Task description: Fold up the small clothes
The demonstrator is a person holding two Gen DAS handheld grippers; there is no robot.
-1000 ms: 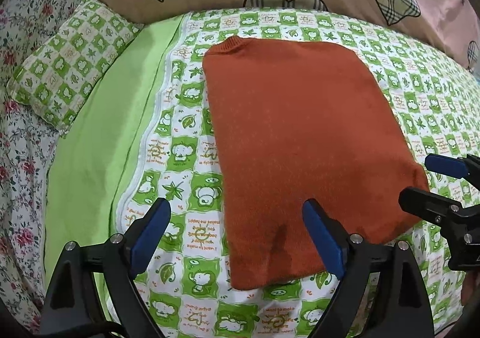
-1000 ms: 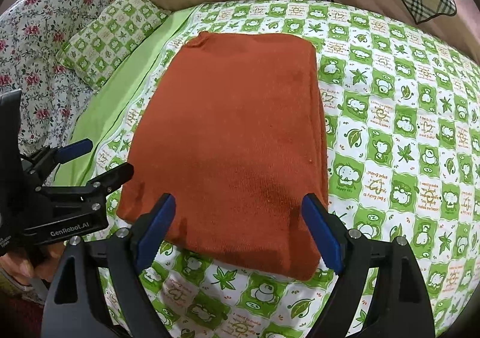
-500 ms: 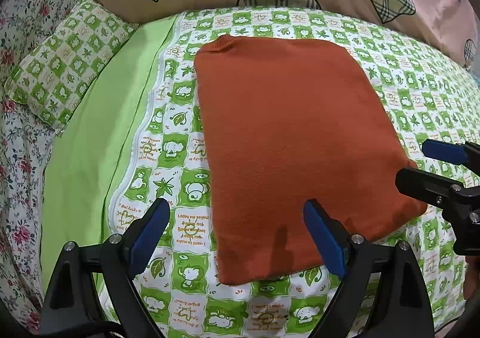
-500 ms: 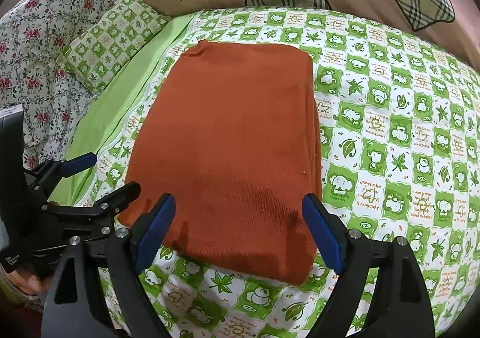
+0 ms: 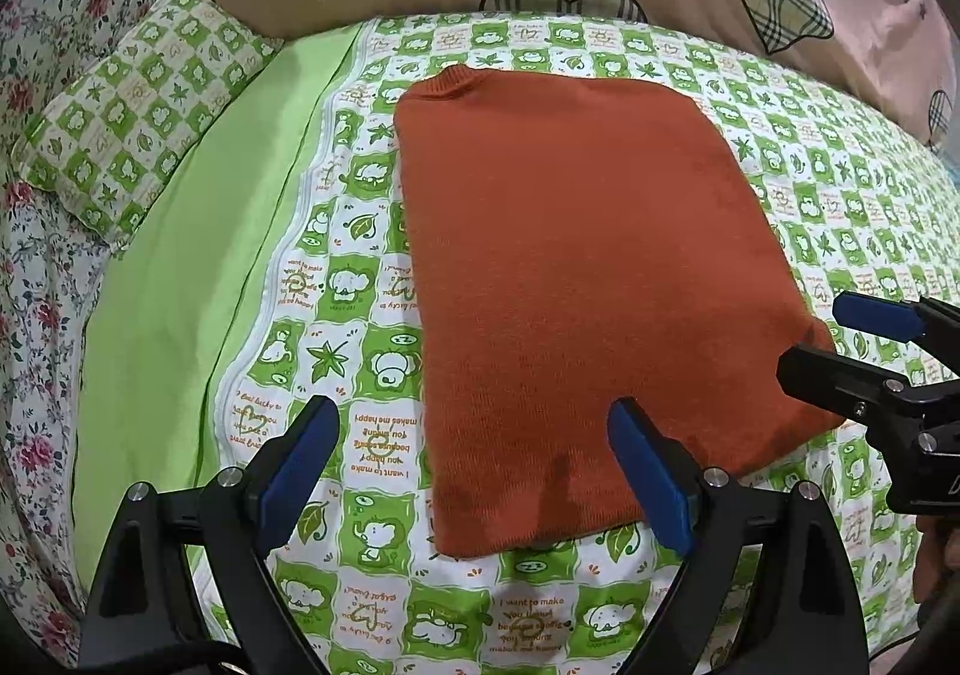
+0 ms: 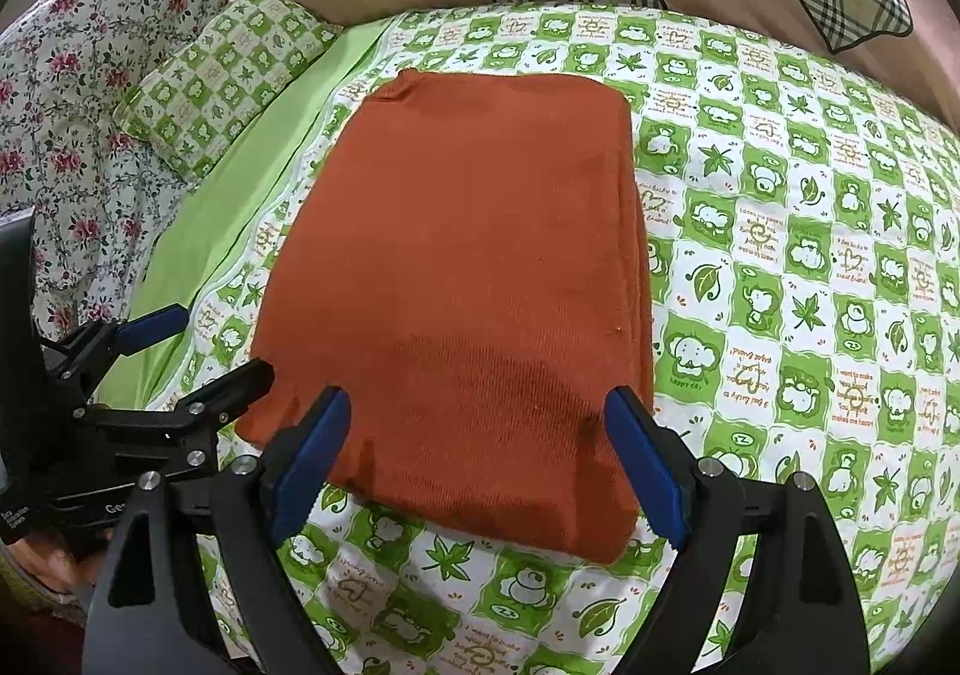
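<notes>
Green-checked sheet (image 5: 372, 543) under folded rust sweater (image 5: 576, 279) reads "I want to make you happy."

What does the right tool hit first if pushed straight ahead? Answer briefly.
The right tool, open, would first meet the near edge of the folded orange sweater, already between its fingers. Depth is unclear, so it may land farther up the sweater.

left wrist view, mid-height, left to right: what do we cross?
floral quilt → plain green sheet → checked animal-print sheet → folded orange garment → right gripper
</notes>
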